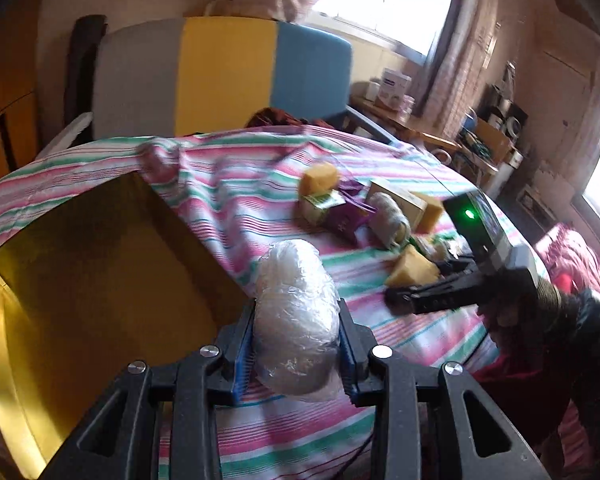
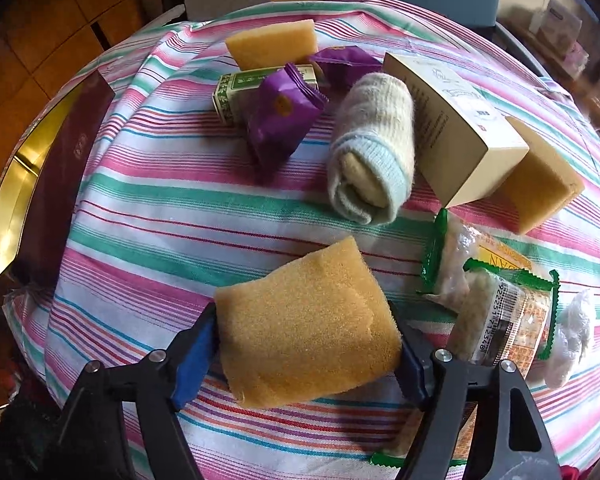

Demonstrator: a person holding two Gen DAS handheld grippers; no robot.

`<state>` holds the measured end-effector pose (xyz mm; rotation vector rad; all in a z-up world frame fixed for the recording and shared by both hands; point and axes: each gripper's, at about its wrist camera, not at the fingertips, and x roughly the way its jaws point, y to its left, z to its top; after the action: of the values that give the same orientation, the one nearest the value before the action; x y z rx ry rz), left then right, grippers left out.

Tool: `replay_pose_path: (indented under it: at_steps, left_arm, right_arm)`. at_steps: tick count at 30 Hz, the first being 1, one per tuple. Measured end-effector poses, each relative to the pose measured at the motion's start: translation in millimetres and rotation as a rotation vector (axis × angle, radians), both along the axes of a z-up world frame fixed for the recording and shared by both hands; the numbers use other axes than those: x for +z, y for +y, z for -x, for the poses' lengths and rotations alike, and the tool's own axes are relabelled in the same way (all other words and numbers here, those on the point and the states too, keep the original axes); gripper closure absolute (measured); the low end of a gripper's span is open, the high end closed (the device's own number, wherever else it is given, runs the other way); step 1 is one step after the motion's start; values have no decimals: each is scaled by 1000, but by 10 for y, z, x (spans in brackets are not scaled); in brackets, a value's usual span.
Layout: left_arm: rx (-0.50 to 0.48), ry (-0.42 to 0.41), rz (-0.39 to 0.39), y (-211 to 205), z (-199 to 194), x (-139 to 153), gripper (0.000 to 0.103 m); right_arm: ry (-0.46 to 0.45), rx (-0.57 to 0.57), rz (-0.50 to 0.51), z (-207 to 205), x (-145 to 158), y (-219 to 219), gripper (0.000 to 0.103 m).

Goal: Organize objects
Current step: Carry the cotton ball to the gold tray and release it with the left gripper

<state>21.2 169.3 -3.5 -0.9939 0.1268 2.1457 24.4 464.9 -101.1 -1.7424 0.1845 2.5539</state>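
Observation:
My left gripper (image 1: 297, 322) is shut on a white bundle wrapped in clear plastic (image 1: 296, 296), held above the striped cloth (image 1: 236, 184) beside an open box with a gold lining (image 1: 100, 260). My right gripper (image 2: 304, 332) has a yellow sponge (image 2: 304, 320) between its blue pads (image 2: 194, 354), which touch it on both sides as it lies on the cloth (image 2: 180, 208). The left wrist view shows that gripper (image 1: 404, 300) low on the cloth at the same sponge (image 1: 410, 270), held by a dark-sleeved hand.
Beyond the sponge lie a rolled sock (image 2: 372, 160), purple packets (image 2: 280, 116), a green carton (image 2: 232, 94), a cream carton (image 2: 452, 128), two more sponges (image 2: 272, 42) (image 2: 540, 180), green-edged snack packs (image 2: 500, 312) and a white wad (image 2: 572, 332). The gold-lined box (image 2: 16, 184) stands at the left edge.

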Motion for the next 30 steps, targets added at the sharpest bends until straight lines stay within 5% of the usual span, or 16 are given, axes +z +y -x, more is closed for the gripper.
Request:
replay_pose_path:
  at_steps: [9, 14, 21, 30]
  left_arm:
    - [270, -86, -5, -804, 559, -126, 68]
    - [428, -210, -45, -1331, 1147, -239, 68]
    - [613, -231, 81, -1675, 1867, -464, 68]
    - [700, -234, 206, -1718, 2282, -763, 67]
  right_arm:
    - [11, 30, -39, -52, 76, -46, 23]
    - [17, 45, -70, -79, 129, -79, 24]
    - [19, 52, -80, -104, 200, -84, 24]
    - [19, 53, -81, -128, 247, -45, 24]
